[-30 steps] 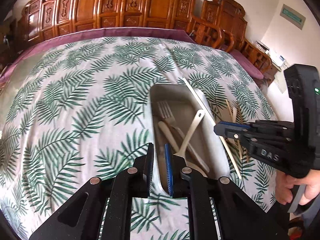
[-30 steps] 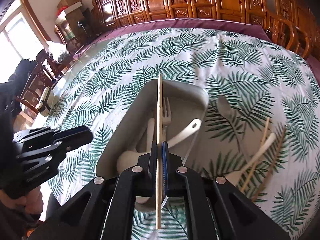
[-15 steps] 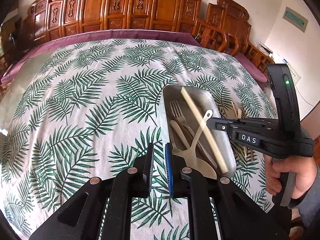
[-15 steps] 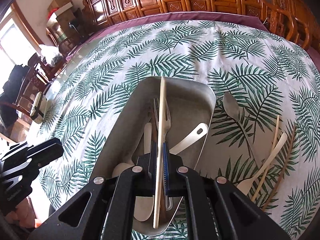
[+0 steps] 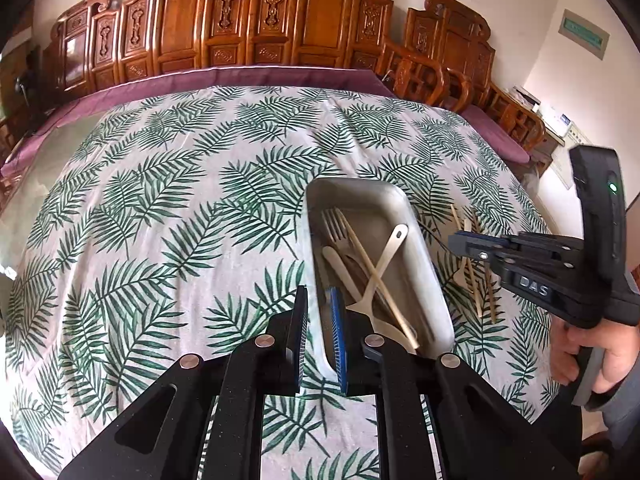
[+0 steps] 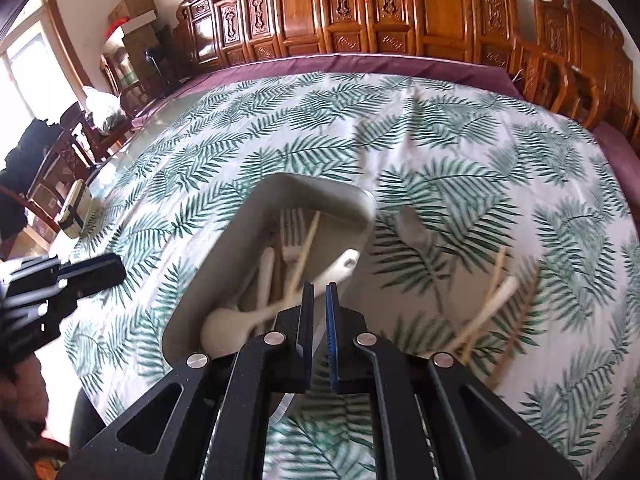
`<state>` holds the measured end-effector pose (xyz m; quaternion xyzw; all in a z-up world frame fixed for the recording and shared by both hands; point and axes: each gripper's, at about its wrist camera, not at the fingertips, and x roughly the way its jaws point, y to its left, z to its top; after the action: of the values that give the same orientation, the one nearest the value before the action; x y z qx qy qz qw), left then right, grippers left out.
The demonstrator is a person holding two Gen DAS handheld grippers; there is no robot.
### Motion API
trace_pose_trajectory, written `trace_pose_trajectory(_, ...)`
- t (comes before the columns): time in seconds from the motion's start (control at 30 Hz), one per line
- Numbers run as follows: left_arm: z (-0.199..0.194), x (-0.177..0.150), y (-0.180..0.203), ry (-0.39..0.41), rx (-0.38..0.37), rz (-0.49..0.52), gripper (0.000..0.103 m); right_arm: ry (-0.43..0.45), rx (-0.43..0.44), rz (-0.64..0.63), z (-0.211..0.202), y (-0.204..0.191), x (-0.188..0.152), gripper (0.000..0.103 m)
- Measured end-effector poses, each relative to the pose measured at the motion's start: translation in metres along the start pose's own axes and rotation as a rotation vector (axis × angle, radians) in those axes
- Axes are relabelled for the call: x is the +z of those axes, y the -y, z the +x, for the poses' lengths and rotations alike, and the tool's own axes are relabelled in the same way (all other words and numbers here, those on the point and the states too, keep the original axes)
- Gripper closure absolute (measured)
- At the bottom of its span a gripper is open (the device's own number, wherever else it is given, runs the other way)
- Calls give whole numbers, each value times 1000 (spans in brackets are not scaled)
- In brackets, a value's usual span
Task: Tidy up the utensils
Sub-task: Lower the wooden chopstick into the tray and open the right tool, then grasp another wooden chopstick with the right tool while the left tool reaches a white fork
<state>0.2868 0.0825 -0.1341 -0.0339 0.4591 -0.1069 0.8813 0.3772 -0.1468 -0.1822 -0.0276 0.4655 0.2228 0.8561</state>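
Observation:
A grey metal tray [image 5: 404, 216] [image 6: 248, 236] lies on the palm-leaf tablecloth. It holds a fork [image 5: 334, 220] [image 6: 291, 236], a wooden chopstick [image 5: 380, 276] [image 6: 304, 256], a pale spatula [image 5: 384, 260] and a pale spoon [image 6: 228, 328]. My left gripper [image 5: 320, 334] is slightly open and empty at the tray's near left corner. My right gripper [image 6: 317, 330] is slightly open and empty, just above the tray's near right rim; it shows in the left wrist view [image 5: 460, 240].
Loose chopsticks and a pale spoon [image 5: 472, 276] [image 6: 484, 312] lie right of the tray. Another pale spoon [image 6: 412, 228] lies beside the tray's right rim. Carved wooden chairs [image 5: 420, 76] line the table's far side.
My right gripper opened and let go of the chopstick, which now lies in the tray. The right gripper then drew back to the right. The left gripper stayed put.

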Motion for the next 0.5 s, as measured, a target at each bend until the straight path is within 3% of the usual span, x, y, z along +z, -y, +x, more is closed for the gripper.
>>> trace_pose_trajectory(0.37, 6, 5, 29, 2, -21, 29, 92, 39, -73, 20, -43, 42, -38, 95)
trace_pose_trajectory(0.43, 7, 6, 36, 4, -26, 36, 82, 40, -85, 28, -49, 50, -47, 95)
trace_pose_trajectory(0.5, 8, 7, 42, 9, -26, 45, 80, 38, -95, 38, -52, 57, -54, 95)
